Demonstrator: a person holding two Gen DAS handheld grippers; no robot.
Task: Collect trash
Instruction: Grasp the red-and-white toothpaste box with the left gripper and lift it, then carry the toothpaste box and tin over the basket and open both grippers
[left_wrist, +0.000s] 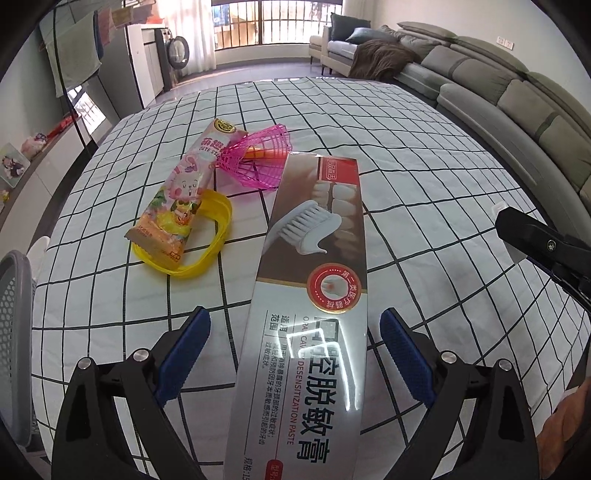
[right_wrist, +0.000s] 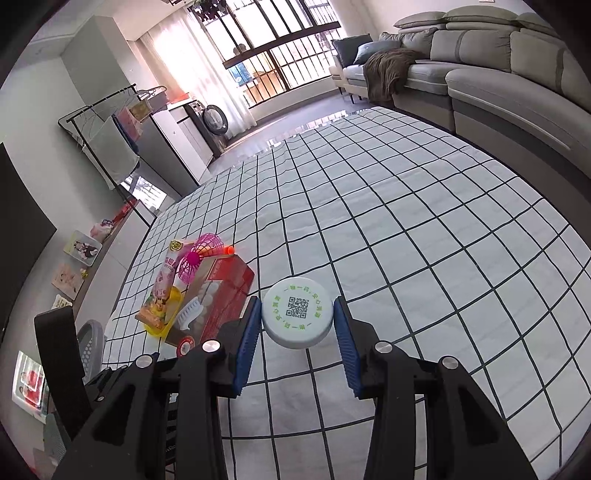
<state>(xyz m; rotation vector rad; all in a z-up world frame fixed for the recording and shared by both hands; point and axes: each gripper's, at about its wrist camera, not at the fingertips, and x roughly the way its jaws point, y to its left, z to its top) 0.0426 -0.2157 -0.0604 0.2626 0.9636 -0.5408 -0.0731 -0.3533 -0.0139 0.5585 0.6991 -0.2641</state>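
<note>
We are early in the collecting: nearly all the trash lies out on the table (left_wrist: 424, 155), on its white cloth with a black grid, and nothing we can see has gone into the grey mesh bin (left_wrist: 14, 332) at the table's left edge; its inside is hidden from us.

The largest piece, the toothpaste box (left_wrist: 314, 295), lies flat along the cloth and runs between the fingers of our left tongs (left_wrist: 295, 354). These tongs are released, spread wide, with clear gaps between the blue pads (left_wrist: 184, 354) and the box's sides, so the box is not yet gripped.

Beyond it sit the pink snack wrapper (left_wrist: 184, 184), lying across the yellow plastic ring (left_wrist: 218, 229), and the pink mesh piece (left_wrist: 258, 155) with something orange inside; all untouched.

The smallest item, the white cap (right_wrist: 297, 312) with a printed code, is clenched between the pads of our right tongs (right_wrist: 297, 332), seemingly lifted above the cloth and waiting to be dropped off.
</note>
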